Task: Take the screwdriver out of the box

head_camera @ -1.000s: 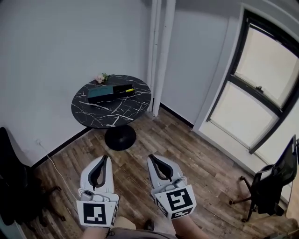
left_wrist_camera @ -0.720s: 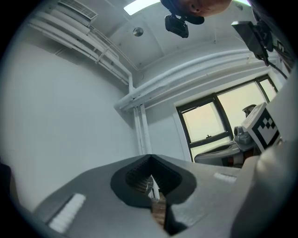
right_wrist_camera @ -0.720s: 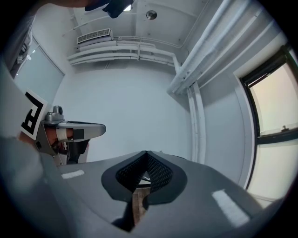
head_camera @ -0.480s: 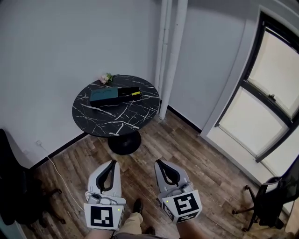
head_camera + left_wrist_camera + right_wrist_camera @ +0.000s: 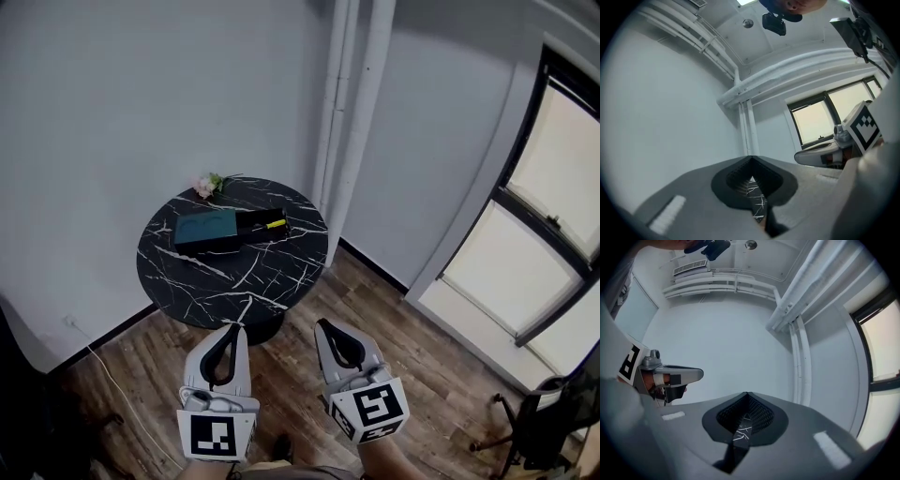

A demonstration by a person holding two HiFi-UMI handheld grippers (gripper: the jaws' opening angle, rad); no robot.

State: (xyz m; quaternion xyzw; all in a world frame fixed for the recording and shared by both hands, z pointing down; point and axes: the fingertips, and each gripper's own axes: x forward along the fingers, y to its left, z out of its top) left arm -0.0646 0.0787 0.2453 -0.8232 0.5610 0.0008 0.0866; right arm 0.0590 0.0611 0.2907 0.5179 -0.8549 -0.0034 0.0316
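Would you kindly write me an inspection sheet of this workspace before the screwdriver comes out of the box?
Surface: round black marble table on a wooden floor, ahead of the person.
Job's things: open box on the table, with the yellow-handled screwdriver lying inside; teal lid next to it.
Clutter: small bunch of flowers at the table's far edge.
Grippers: left gripper and right gripper both have their fingers together, are empty, and are held short of the table.
Cables: white cable trailing over the floor at left.
Surroundings: pipes in the corner, window at right, chair at lower right.
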